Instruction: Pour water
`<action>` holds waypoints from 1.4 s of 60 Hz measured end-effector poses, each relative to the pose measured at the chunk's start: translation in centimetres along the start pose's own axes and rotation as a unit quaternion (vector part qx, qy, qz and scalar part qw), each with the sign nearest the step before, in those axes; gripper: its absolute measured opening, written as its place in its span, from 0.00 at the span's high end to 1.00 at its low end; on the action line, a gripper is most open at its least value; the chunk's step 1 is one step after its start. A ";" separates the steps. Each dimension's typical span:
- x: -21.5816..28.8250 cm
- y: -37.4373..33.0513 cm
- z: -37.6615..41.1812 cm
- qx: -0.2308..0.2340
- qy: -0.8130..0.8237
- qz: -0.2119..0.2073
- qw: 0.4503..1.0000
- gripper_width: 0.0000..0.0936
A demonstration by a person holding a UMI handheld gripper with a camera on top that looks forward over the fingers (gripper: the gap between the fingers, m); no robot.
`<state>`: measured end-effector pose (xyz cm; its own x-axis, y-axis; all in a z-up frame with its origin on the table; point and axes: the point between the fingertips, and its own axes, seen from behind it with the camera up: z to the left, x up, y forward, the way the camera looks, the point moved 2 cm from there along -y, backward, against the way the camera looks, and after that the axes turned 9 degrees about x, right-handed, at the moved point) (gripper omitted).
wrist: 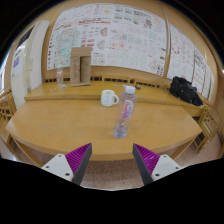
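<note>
The gripper (111, 160) is hanging near the table (60, 125) with its fingers spread wide and holding nothing. A clear bottle (125, 111) is standing beyond them, and a white mug (109, 97) is sitting just behind it to the left. A black bag (185, 91) is lying far right, well apart.

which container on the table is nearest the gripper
The clear bottle, standing just ahead of the open hand-held gripper; the white mug sits behind it.
</note>
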<state>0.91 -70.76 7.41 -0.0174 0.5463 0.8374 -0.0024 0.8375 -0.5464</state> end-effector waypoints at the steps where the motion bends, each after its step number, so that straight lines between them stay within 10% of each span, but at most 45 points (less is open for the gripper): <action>1: 0.3 0.7 -0.7 -0.001 -0.001 -0.005 1.000 0.10; 22: 6.7 17.3 -6.7 0.049 -0.008 -0.083 0.995 0.12; 29: 7.5 20.7 -7.2 0.050 -0.021 -0.103 0.993 0.45; 46: 9.5 20.4 -10.1 0.042 -0.034 -0.118 0.992 0.61; 68: 24.0 21.4 -27.6 -0.253 -0.230 -0.080 0.936 0.61; 84: 39.5 26.7 -25.6 -0.355 -0.590 -0.064 0.723 0.61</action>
<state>25.75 -26.47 26.25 -0.9037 0.4241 0.0585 0.4263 0.9041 0.0300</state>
